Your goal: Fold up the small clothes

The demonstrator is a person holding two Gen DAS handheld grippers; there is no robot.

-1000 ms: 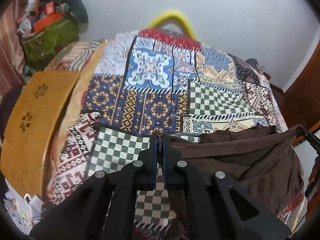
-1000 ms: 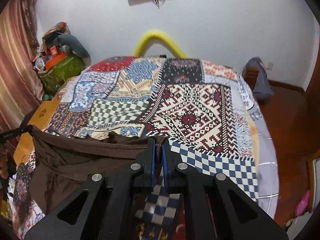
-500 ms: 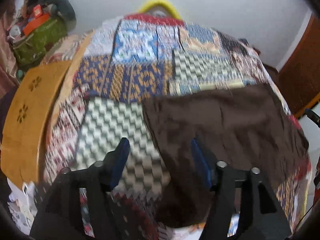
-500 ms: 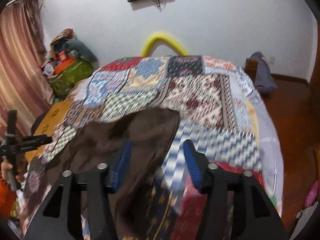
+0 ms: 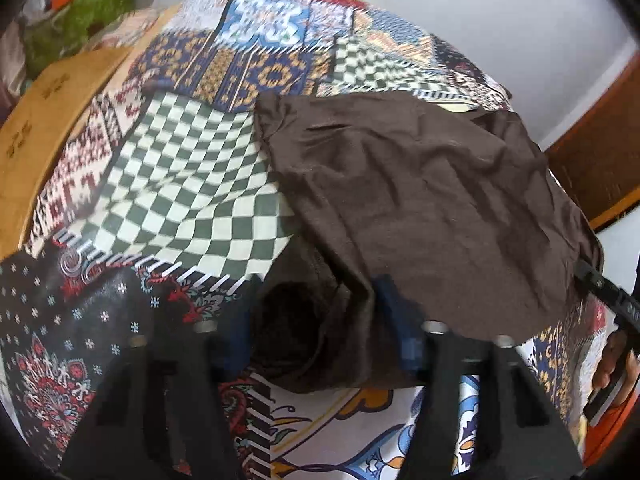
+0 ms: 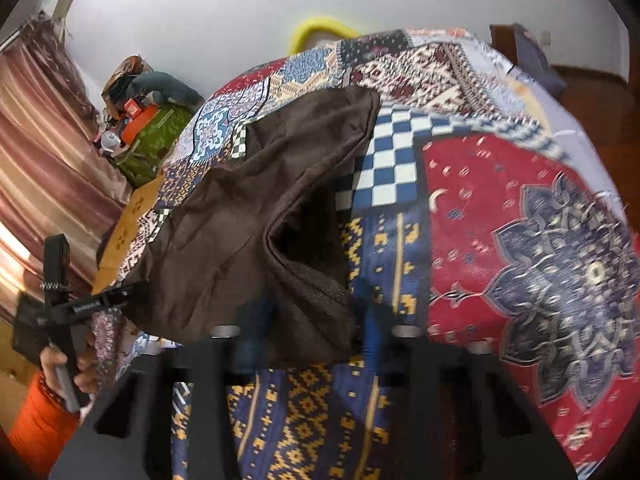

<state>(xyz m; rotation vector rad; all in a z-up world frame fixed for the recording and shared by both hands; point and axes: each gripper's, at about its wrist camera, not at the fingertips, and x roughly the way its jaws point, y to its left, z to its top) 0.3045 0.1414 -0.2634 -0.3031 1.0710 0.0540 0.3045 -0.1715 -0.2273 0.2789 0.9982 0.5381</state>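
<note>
A dark brown garment point(image 5: 420, 200) lies spread on the patchwork bedspread point(image 5: 180, 180). My left gripper point(image 5: 320, 336) hangs over its near left corner. Its jaws are closing, with a bunched fold of the brown cloth between the blue pads, which stand apart. In the right wrist view the same garment point(image 6: 248, 220) runs from the upper middle down to the left. My right gripper point(image 6: 312, 328) straddles its near right corner. Those jaws are closing too, with cloth between them and a gap still showing. Both views are blurred by motion.
A wooden board point(image 5: 44, 108) runs along the bed's left side. A green bag point(image 6: 148, 148) with clutter sits by the striped curtain point(image 6: 40, 140). A yellow tube point(image 6: 320, 28) arches behind the bed. A wooden door point(image 5: 592, 160) stands on the right. A hand point(image 6: 60, 364) grips the left tool.
Both grippers let go of the garment's stretched edge, and the garment dropped flat on the bed. They then moved down to its near corners, opened wide, and have narrowed around the cloth.
</note>
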